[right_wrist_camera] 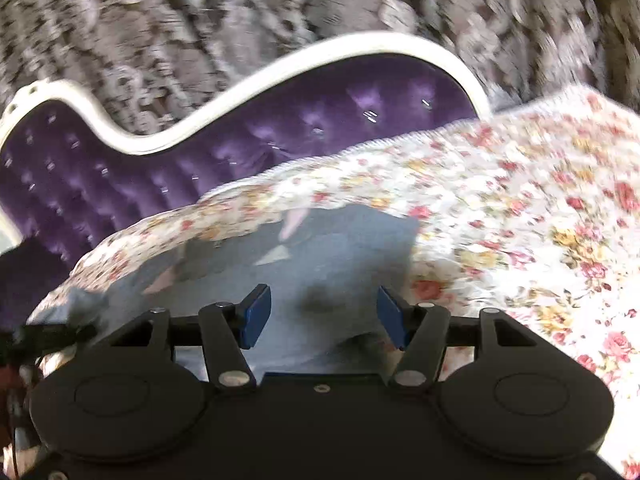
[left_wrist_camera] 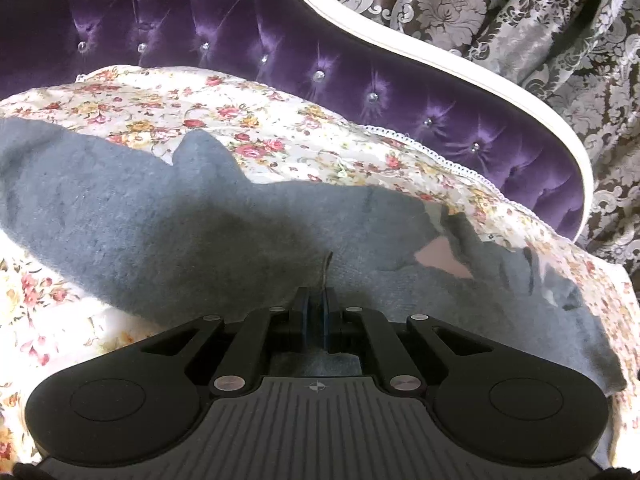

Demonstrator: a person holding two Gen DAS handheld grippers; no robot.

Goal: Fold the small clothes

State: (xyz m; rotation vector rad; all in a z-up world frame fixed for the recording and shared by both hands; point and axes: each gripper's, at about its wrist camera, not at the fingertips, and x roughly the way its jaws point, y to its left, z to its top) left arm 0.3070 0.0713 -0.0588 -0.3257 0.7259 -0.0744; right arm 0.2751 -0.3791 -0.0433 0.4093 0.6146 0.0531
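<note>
A small grey-blue knitted garment (left_wrist_camera: 160, 220) with pink patches lies spread across a floral bedspread (left_wrist_camera: 180, 112). My left gripper (left_wrist_camera: 315, 300) is shut on the garment's near edge, and a small fold of the cloth rises between its blue pads. In the blurred right wrist view the same garment (right_wrist_camera: 320, 248) lies ahead and beneath my right gripper (right_wrist_camera: 324, 312). That gripper stands open above the cloth, its blue pads (right_wrist_camera: 256, 312) wide apart with nothing pinched between them.
A purple tufted headboard (left_wrist_camera: 280, 52) with a white curved frame (left_wrist_camera: 400, 40) rises behind the bed. Brown and silver damask curtains (left_wrist_camera: 520, 20) hang behind it. The floral bedspread (right_wrist_camera: 520, 220) stretches to the right.
</note>
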